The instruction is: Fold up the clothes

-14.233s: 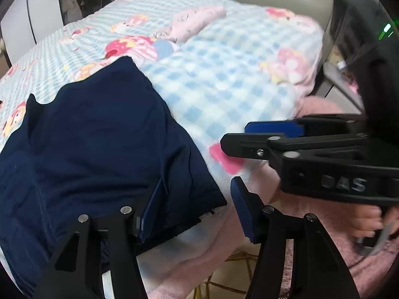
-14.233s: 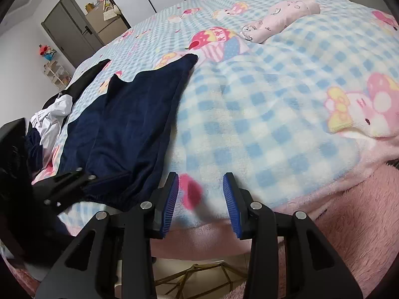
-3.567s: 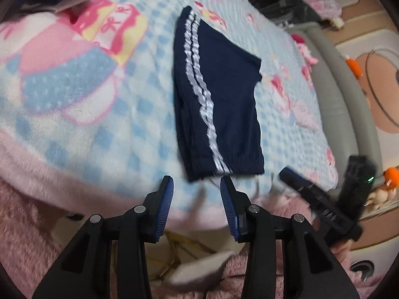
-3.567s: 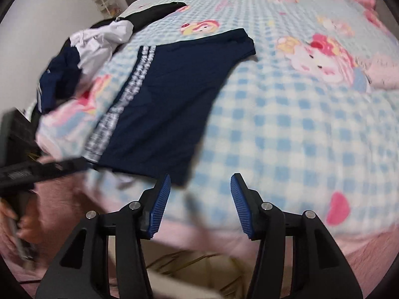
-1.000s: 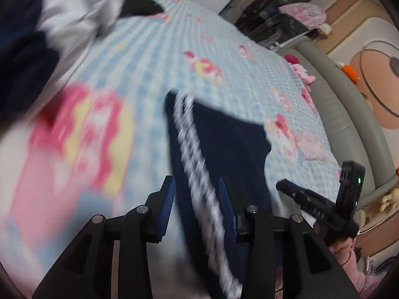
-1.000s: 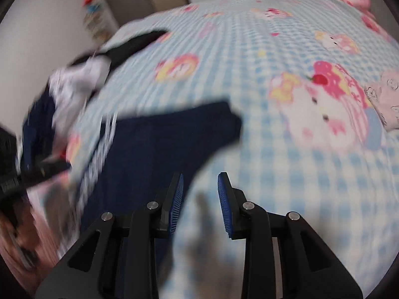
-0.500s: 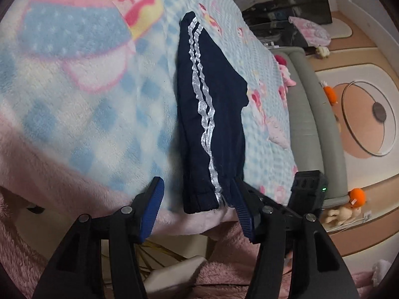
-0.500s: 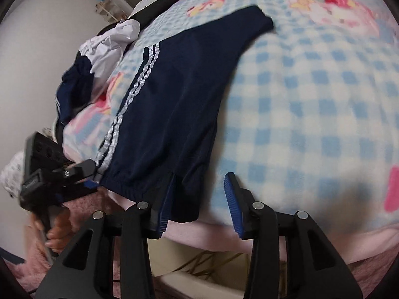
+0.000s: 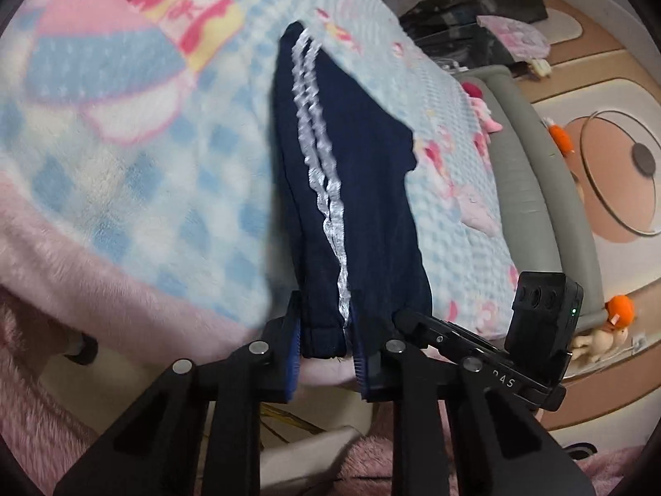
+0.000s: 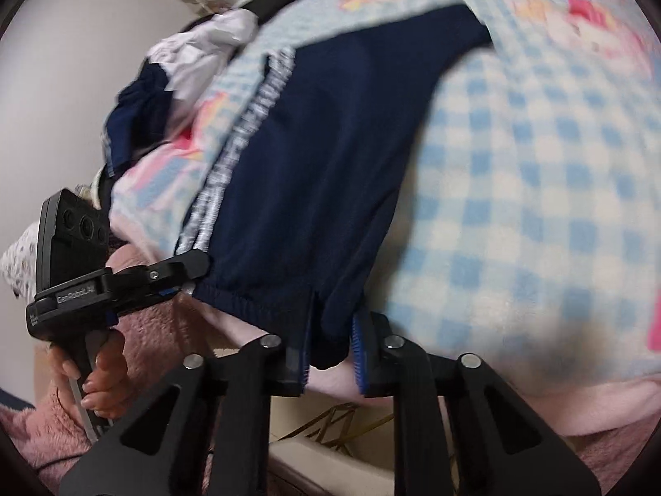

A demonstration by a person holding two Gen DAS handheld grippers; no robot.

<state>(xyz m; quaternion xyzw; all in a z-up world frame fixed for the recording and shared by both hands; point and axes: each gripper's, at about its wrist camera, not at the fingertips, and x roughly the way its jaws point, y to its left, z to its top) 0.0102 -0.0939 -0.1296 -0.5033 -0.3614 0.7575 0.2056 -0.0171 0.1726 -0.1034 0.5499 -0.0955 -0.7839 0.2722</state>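
Navy shorts [image 9: 355, 182] with two white side stripes [image 9: 318, 165] lie folded lengthwise on the blue-checked blanket, waistband at the near bed edge. My left gripper [image 9: 326, 343] has its jaws either side of the striped waistband corner, not fully closed. My right gripper [image 10: 330, 351] has its jaws around the other waistband corner [image 10: 326, 347], also not fully closed. The shorts also show in the right wrist view [image 10: 330, 165]. The left gripper shows in the right wrist view [image 10: 181, 273], and the right gripper in the left wrist view [image 9: 417, 322].
The blanket [image 10: 537, 190] with pink cartoon prints covers the bed, with a pink fleece edge [image 9: 103, 281]. A heap of white and dark clothes [image 10: 186, 66] lies at the far left. A grey headboard [image 9: 533, 190] and soft toys [image 9: 611, 322] stand to the right.
Both grippers have moved in to the near waistband and narrowed around its two corners. The shorts lie in the same place.
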